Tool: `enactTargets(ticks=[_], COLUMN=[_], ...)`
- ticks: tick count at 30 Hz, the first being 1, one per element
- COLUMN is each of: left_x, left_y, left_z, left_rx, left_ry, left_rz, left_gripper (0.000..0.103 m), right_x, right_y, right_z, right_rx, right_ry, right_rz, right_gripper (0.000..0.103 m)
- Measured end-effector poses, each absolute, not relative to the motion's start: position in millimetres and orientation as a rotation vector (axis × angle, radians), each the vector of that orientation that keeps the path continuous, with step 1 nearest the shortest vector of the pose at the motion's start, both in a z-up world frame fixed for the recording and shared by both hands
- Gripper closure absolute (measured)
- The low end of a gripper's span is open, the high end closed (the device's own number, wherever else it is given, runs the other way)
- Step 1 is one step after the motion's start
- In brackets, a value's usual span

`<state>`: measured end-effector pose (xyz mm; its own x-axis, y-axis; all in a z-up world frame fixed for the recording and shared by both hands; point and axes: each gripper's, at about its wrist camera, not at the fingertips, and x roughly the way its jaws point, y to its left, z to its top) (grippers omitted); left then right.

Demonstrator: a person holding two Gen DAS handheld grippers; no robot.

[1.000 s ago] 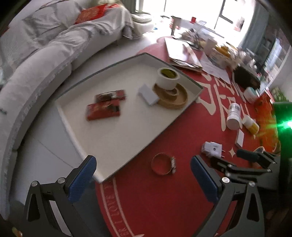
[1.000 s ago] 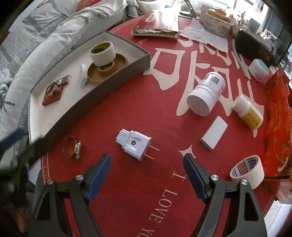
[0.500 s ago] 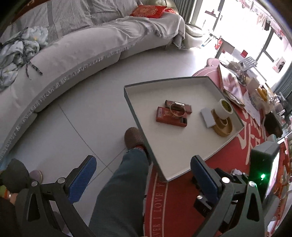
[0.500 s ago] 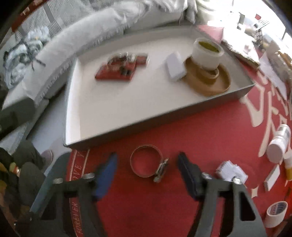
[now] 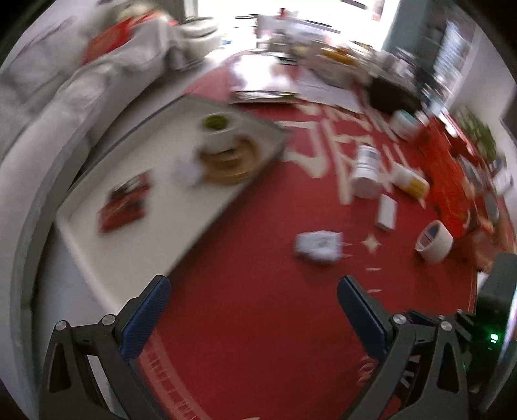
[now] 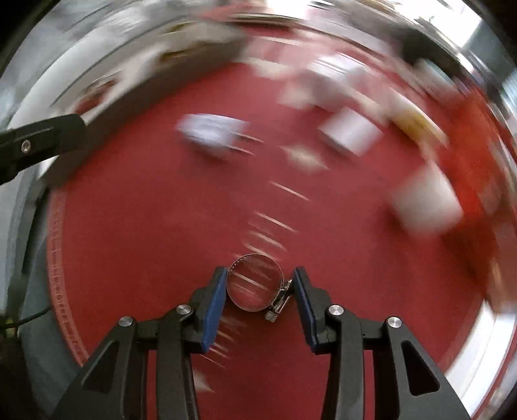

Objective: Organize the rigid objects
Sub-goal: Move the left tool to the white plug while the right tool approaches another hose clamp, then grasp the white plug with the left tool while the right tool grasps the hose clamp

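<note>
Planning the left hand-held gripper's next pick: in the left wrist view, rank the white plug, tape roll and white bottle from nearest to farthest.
1. White plug, just ahead, slightly right.
2. Tape roll, far right.
3. White bottle, farther up, beyond the plug.

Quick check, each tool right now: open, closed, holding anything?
Left tool: open, nothing between its fingers.
Right tool: closing around the metal hose clamp; the pads look to touch it at both sides.

We're in a home living room: a grey sofa (image 5: 64, 106) curves off ahead and left of the tool, a round table with a red cloth (image 5: 258, 307) sits right below it, and bright window light (image 5: 323, 13) pours in beyond.
</note>
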<state>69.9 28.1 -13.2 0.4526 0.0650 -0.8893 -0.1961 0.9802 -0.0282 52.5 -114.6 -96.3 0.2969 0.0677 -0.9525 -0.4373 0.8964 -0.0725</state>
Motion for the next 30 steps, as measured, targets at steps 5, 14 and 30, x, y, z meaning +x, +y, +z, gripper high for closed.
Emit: enactTargets(ticks=[5,14,30], left_x=[108,133,132], left_y=[-6,-14,-15], left_z=[-36,-72,-85], left_rx=[-0.028,0.011,-0.059], left_ry=[1.109,1.172,1.162], left_rz=[0.118,0.100,0.084], left_gripper=[0.000,0.000,0.000], right_x=[40,40,28], right_y=[-167,-176,-169], right_z=[-90,-87,-90], right_rx=[-0.247,-0.186,-0.224], right_ry=[1.232,1.257,1.262], right_rz=[0.244,0.250,0.225], right_gripper=[0.060,0.020,0.000])
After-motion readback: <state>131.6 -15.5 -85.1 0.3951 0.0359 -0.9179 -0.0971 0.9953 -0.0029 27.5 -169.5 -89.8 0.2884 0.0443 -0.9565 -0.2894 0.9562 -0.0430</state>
